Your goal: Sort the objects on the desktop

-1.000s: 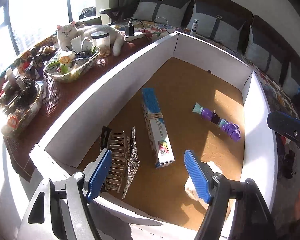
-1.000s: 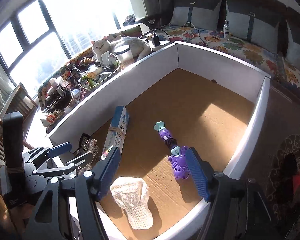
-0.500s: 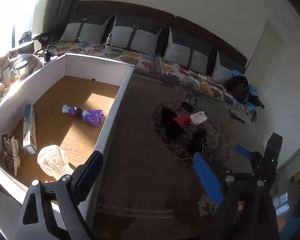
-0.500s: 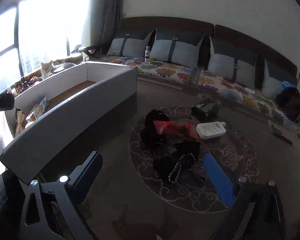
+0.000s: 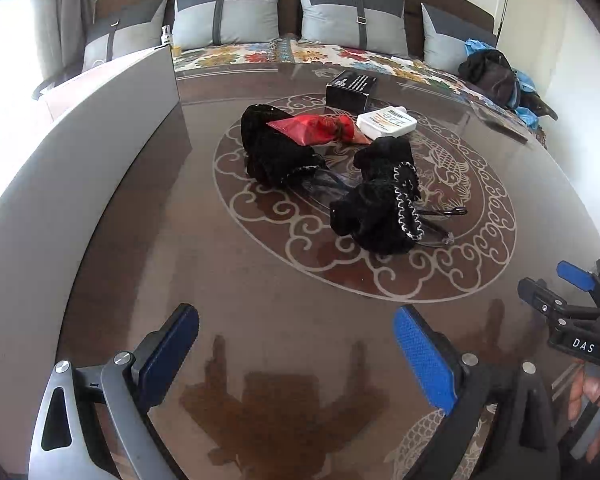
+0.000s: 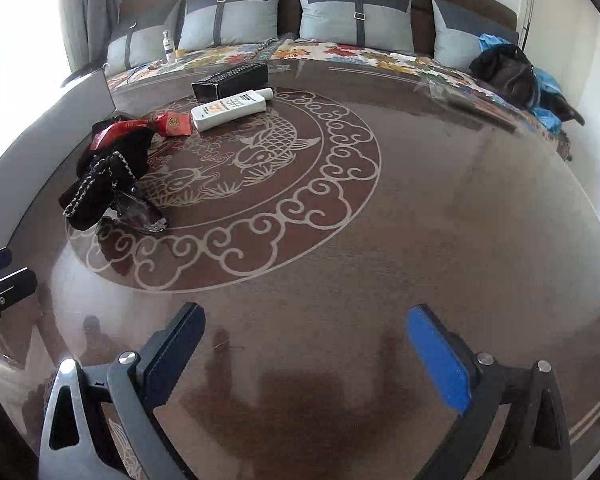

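Several loose objects lie on the patterned round table. In the left wrist view they are a black fuzzy pouch, a red pouch, a white bottle, a black box, a second black fuzzy piece with a chain trim and glasses. My left gripper hangs open short of them, with nothing between its fingers. My right gripper is open too, over bare tabletop. From there the white bottle, black box and red pouch lie far left.
The white sorting box's wall rises along the table's left side. A sofa with grey cushions and a dark bag stands behind the table. A hand holds the right gripper at the left wrist view's right edge.
Both grippers have swung away from above the white box to the round patterned table on its right. Their jaws now stand wider than a second ago.
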